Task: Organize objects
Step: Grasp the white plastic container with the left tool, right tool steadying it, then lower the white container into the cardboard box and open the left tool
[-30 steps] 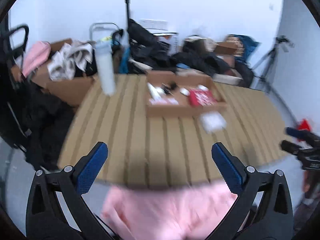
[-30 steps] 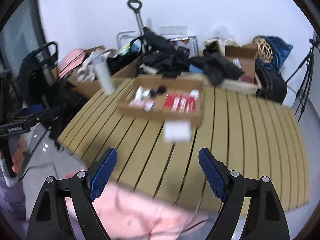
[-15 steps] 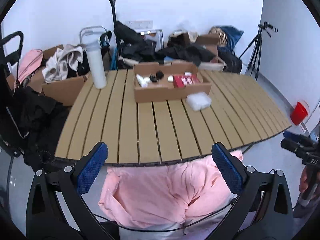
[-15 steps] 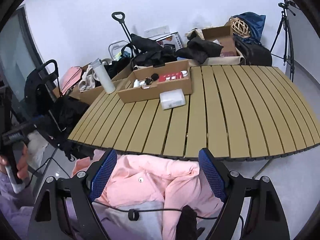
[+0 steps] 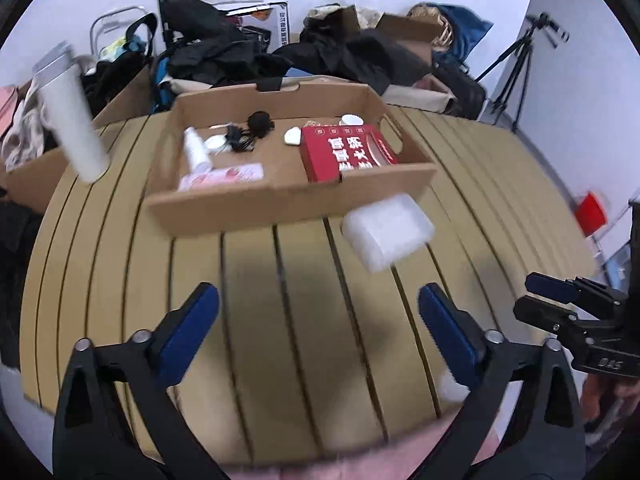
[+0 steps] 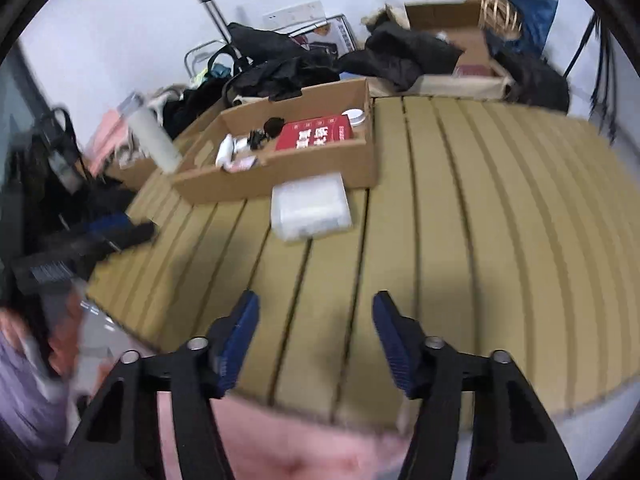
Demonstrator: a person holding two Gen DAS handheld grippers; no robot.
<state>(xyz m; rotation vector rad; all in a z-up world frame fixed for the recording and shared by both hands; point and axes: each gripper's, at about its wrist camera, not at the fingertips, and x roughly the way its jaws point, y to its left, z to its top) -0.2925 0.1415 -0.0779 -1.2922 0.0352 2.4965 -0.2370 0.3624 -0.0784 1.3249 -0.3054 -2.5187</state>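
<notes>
Currently both tongs hang over the near edge of the slatted table (image 5: 280,320), pointing down and forward at the work area. Left gripper (image 5: 320,320): jaws wide apart, have just been closing a little, nothing between them. Right gripper (image 6: 316,340): jaws about half open, have just been closing noticeably, also empty. Neither holds anything.

Task items, as I read them: a translucent white plastic box (image 5: 388,236) lies on the slats just in front of the cardboard tray (image 5: 280,204), touching or nearly touching its front wall; I cannot tell which. The tray already holds a red box (image 5: 348,152), a small white bottle (image 5: 196,152), a pink packet (image 5: 224,176), a black tangle, possibly cables, and a few small round white pieces. A tall white bottle (image 5: 74,128) stands on the far left corner of the table, apart from the tray.

Judgement: this is the approach step, probably toward the plastic box; nothing moved into the tray by this pass yet.

Risks from here:
- Both views are motion-blurred, so my aim at the box is poor.
- The right jaws look narrower than the box; coming down like that would shove it against the tray wall rather than straddle it.
- The box looks smooth and may slip under a corner grip.
- The two grippers sit close together; reaching for one item could make them collide.
</notes>
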